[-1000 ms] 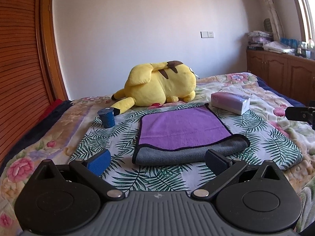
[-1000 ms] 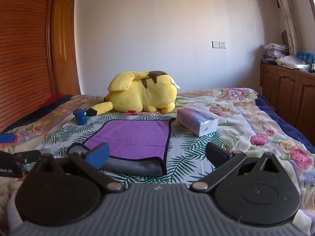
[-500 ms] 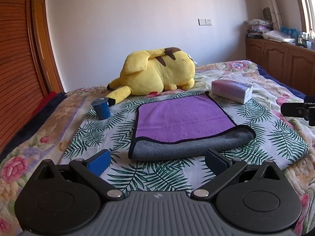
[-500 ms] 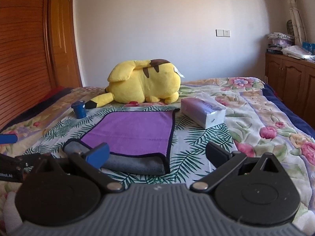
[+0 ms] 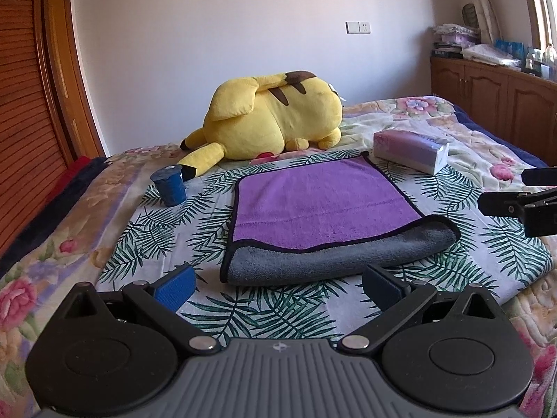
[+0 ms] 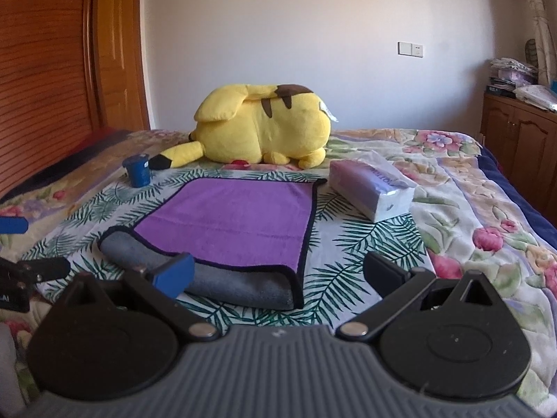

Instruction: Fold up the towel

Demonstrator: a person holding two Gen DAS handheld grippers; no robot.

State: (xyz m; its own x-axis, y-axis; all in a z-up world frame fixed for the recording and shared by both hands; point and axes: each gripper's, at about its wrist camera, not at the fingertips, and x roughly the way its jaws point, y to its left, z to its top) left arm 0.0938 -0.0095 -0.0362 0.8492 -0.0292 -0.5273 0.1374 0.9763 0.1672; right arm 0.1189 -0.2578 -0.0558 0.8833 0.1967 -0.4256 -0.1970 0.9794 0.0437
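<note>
A purple towel [image 5: 323,202] with a grey underside lies folded on the bed, its grey fold edge nearest me; it also shows in the right wrist view [image 6: 236,219]. My left gripper [image 5: 278,285] is open and empty, just short of the grey fold. My right gripper [image 6: 278,275] is open and empty, at the towel's near right corner. The right gripper's fingers [image 5: 504,203] show at the right edge of the left wrist view. The left gripper's fingers [image 6: 38,268] show at the left edge of the right wrist view.
A yellow plush toy [image 5: 271,118] lies behind the towel. A blue cup [image 5: 169,188] stands to the towel's left and a tissue pack [image 5: 410,149] to its right. A wooden cabinet [image 5: 494,97] lines the right wall; a slatted wardrobe [image 5: 28,111] the left.
Both grippers have moved forward and slightly lower toward the towel, which now looks larger. The towel has not moved. Both stay open.
</note>
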